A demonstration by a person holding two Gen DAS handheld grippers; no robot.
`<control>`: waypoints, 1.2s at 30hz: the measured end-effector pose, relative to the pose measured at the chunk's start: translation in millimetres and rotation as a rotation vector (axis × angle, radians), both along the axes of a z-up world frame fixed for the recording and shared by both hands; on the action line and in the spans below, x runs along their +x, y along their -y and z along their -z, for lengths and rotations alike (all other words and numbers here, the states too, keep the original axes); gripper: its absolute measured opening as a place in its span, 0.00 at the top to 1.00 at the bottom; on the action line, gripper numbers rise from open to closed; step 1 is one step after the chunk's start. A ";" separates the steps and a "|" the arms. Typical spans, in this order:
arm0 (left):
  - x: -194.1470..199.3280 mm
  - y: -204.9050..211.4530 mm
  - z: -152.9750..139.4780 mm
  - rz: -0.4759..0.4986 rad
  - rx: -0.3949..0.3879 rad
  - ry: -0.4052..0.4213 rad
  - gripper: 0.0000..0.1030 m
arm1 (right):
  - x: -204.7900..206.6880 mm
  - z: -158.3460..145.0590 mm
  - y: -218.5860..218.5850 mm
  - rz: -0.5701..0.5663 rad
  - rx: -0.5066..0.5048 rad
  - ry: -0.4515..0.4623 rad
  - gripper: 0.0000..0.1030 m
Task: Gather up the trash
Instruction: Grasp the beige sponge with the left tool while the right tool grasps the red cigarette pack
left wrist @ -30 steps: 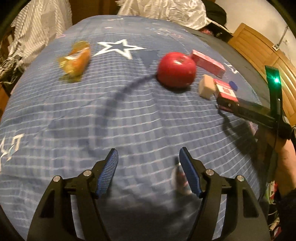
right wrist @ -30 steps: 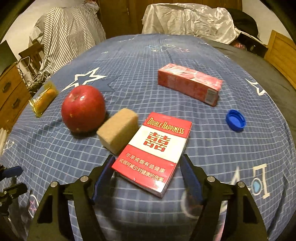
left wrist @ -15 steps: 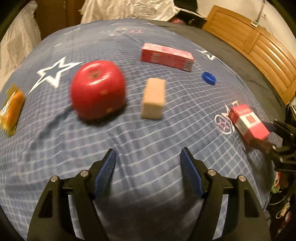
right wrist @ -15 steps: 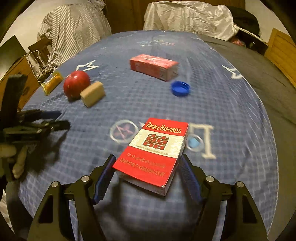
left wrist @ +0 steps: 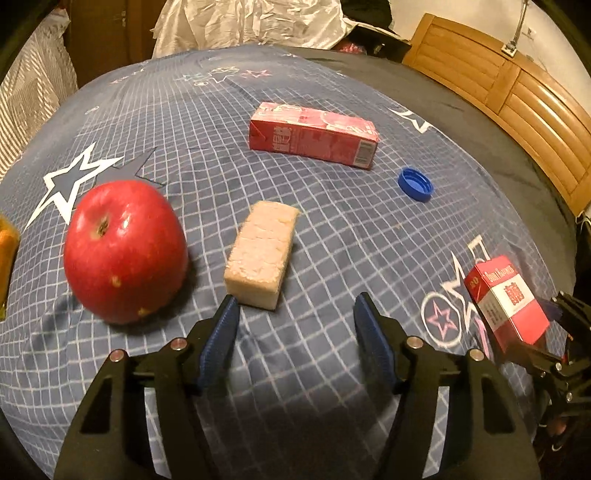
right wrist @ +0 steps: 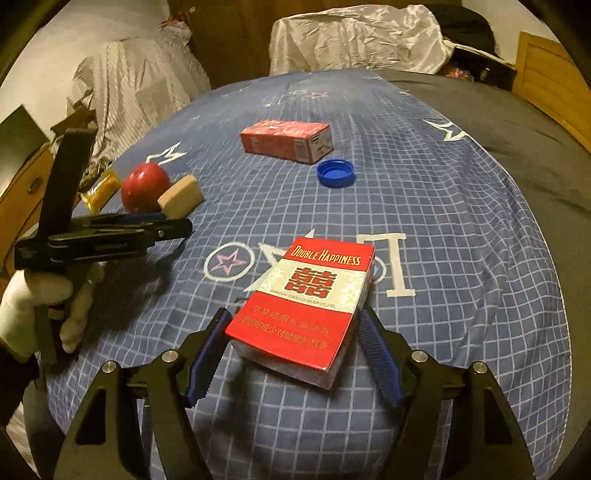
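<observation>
On the blue checked bedcover (left wrist: pixel 332 240) lie a red apple (left wrist: pixel 123 251), a beige sponge block (left wrist: pixel 262 254), a red drink carton (left wrist: pixel 314 134), a blue bottle cap (left wrist: pixel 414 183) and an orange wrapper (left wrist: pixel 7 258) at the left edge. My left gripper (left wrist: pixel 297 306) hovers just short of the sponge, jaws closing with nothing between them. My right gripper (right wrist: pixel 293 321) is shut on a red-and-white cigarette pack (right wrist: pixel 306 299), held above the cover. The pack (left wrist: pixel 506 299) also shows at the right of the left wrist view. A white-gloved hand (right wrist: pixel 33 295) holds the left gripper (right wrist: pixel 173 227).
A wooden headboard (left wrist: pixel 517 92) runs along the right side. Crumpled white sheeting (left wrist: pixel 258 22) lies at the far end and a striped cloth (right wrist: pixel 129 85) hangs at the far left. A dark blanket (right wrist: pixel 517 147) covers the bed's right part.
My right gripper carried the cigarette pack away from the apple and sponge toward the near right of the bed. My left gripper swung from the wrapper toward the sponge, and its jaws narrowed slightly.
</observation>
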State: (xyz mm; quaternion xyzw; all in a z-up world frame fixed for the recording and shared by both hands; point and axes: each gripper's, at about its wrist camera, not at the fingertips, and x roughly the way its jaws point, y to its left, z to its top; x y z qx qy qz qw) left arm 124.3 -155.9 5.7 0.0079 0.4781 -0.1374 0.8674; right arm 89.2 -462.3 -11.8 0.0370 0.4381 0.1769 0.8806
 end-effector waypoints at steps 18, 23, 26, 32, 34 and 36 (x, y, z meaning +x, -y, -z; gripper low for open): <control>12.5 1.4 -2.4 0.041 -0.083 -0.021 0.55 | 13.0 6.1 -5.2 0.108 -0.010 0.012 0.22; 15.0 -6.9 -1.2 0.011 -0.080 -0.008 0.55 | 16.6 15.3 0.4 0.122 -0.012 -0.004 0.25; 22.4 -11.5 -2.0 -0.020 -0.086 0.003 0.55 | 18.2 15.8 -0.1 0.125 -0.012 -0.001 0.25; 34.4 2.2 -0.4 0.012 -0.048 0.009 0.55 | 27.8 17.5 -7.0 0.132 -0.030 0.007 0.27; 37.6 8.9 0.9 0.025 -0.015 0.010 0.55 | 31.5 19.7 -9.7 0.138 -0.045 0.007 0.30; 37.0 12.8 1.5 0.027 0.010 0.016 0.61 | 33.5 21.8 -10.3 0.147 -0.060 0.007 0.39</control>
